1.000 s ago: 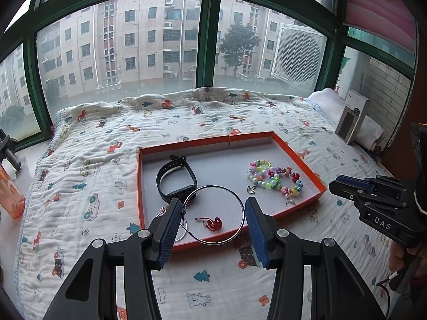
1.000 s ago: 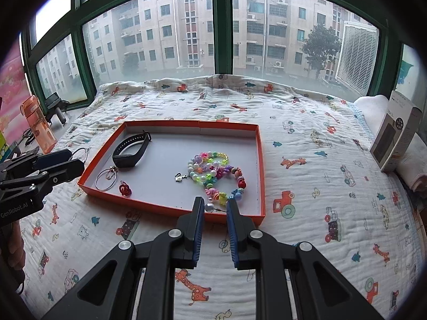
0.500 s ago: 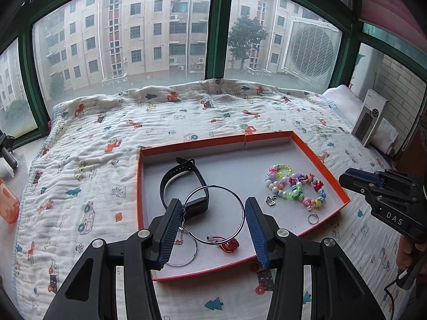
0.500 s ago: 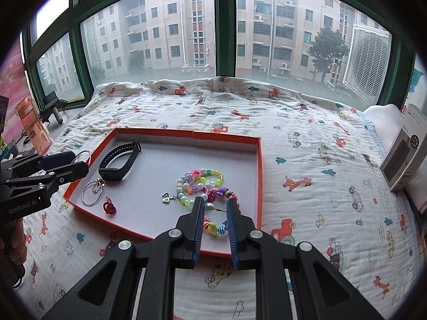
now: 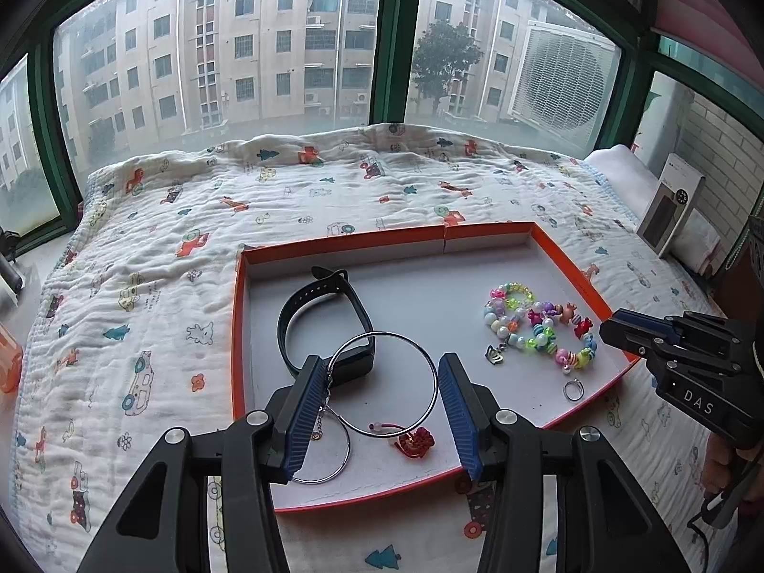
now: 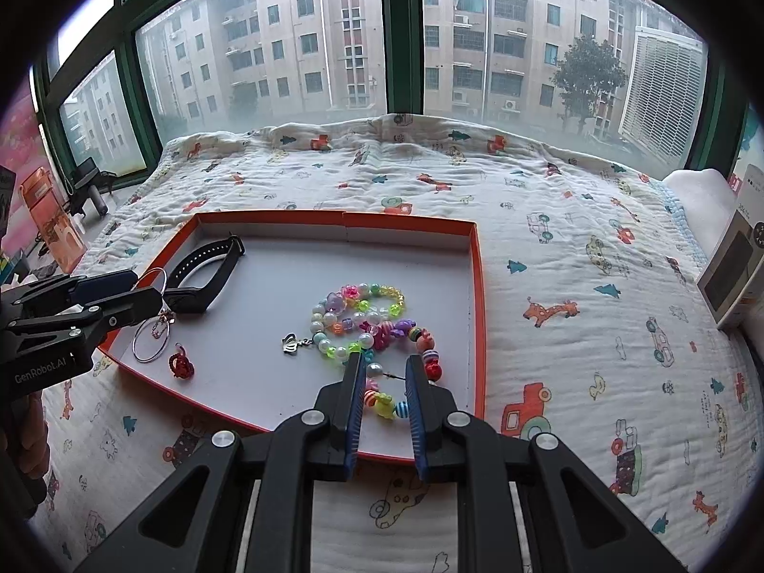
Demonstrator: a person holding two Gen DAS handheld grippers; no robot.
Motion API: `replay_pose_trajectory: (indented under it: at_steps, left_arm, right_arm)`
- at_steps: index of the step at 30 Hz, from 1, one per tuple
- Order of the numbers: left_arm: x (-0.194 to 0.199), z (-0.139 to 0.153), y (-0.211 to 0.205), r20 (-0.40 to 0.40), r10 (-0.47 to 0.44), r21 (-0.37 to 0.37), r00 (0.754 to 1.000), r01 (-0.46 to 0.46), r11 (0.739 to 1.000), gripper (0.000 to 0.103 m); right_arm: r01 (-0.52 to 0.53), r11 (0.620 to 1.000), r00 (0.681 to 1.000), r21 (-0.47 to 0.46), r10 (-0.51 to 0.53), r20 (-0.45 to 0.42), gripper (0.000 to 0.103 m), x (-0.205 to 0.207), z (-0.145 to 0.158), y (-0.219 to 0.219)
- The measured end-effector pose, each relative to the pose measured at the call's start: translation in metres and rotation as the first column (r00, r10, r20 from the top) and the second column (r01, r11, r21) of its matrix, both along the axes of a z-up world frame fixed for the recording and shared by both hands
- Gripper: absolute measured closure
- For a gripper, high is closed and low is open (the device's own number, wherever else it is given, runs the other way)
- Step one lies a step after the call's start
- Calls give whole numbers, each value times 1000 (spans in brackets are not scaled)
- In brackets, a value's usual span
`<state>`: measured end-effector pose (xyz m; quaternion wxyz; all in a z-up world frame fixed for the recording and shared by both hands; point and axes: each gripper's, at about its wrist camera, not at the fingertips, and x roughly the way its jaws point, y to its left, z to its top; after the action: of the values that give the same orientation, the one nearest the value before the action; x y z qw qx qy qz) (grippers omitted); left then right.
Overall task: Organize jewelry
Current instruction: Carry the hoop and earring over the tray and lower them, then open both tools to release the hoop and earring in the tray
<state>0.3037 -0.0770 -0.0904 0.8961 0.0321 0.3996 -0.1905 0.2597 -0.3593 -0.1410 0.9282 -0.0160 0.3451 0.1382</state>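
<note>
An orange-rimmed tray (image 5: 487, 230) (image 6: 479, 286) lies on the bed. It holds a black wristband (image 5: 329, 320) (image 6: 205, 272), a colourful bead bracelet (image 5: 539, 329) (image 6: 367, 320), a red charm (image 5: 416, 443) (image 6: 181, 365), a small ring (image 5: 572, 389) and a thin hoop (image 5: 329, 453) (image 6: 150, 341). My left gripper (image 5: 382, 372) is shut on a large silver bangle (image 5: 432, 372), held above the tray's near left part. My right gripper (image 6: 386, 367) is open a little over the bracelet's near end, beads between its fingers.
The bed has a white cartoon-print quilt (image 5: 143, 286) (image 6: 597, 310). A white box (image 5: 671, 212) (image 6: 730, 267) stands at the right by a pillow. An orange bottle (image 6: 47, 219) and a dark device stand at the left. Green-framed windows are behind.
Both grippers have moved forward over the tray. The left still holds the bangle. The right has opened slightly and now straddles the bracelet's near beads.
</note>
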Motion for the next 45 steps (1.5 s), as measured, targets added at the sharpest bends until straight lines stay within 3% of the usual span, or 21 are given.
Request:
replay_pose_trajectory:
  at_steps: [18, 34, 45]
  left_arm:
    - [-16, 29, 3, 49, 1, -17, 999, 0, 1000, 51]
    - [1, -4, 1, -40, 11, -6, 999, -12, 1000, 49]
    - [-10, 11, 5, -27, 25, -13, 999, -25, 1000, 41]
  right_arm:
    - [-8, 1000, 999, 0, 8, 46, 83, -9, 19, 4]
    - [-11, 1000, 999, 26, 12, -33, 83, 4, -8, 4]
    - [-13, 999, 1000, 34, 14, -21, 79, -6, 3, 5]
